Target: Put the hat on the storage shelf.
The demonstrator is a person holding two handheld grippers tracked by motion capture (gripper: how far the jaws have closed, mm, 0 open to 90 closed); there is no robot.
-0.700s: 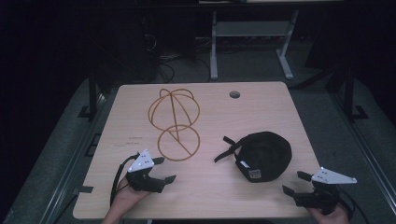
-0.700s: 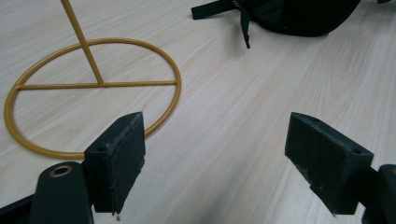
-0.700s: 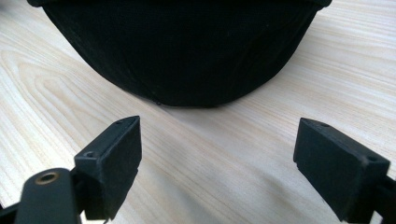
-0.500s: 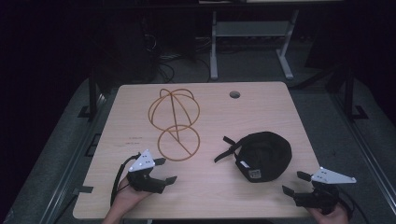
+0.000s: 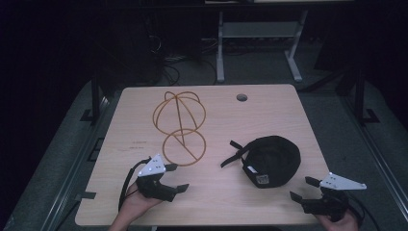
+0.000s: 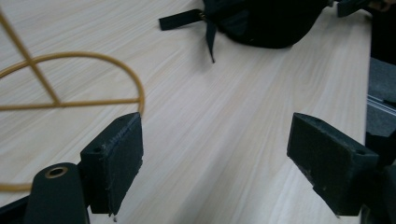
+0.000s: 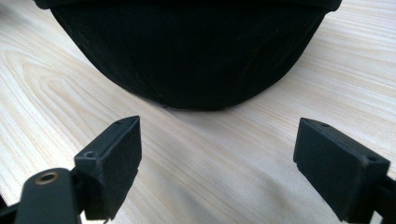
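A gold wire frame [image 5: 179,126], a dome on a ring base, stands on the left half of the wooden table [image 5: 134,120]. A black cap [image 5: 272,159] with loose straps lies upside down at the right. My left gripper [image 5: 178,177] rests open near the front edge, just in front of the wire ring [image 6: 93,56], with nothing between its jaws [image 6: 215,140]. My right gripper [image 5: 302,188] is open at the front right corner and points at the cap [image 7: 196,51], a short gap away, its jaws [image 7: 217,144] wide and apart from the fabric.
A round cable hole [image 5: 241,97] sits near the table's far edge. A grey metal stand [image 5: 260,33] and several cables [image 5: 168,62] lie on the dark floor behind. Bare wood spreads between the frame and the cap.
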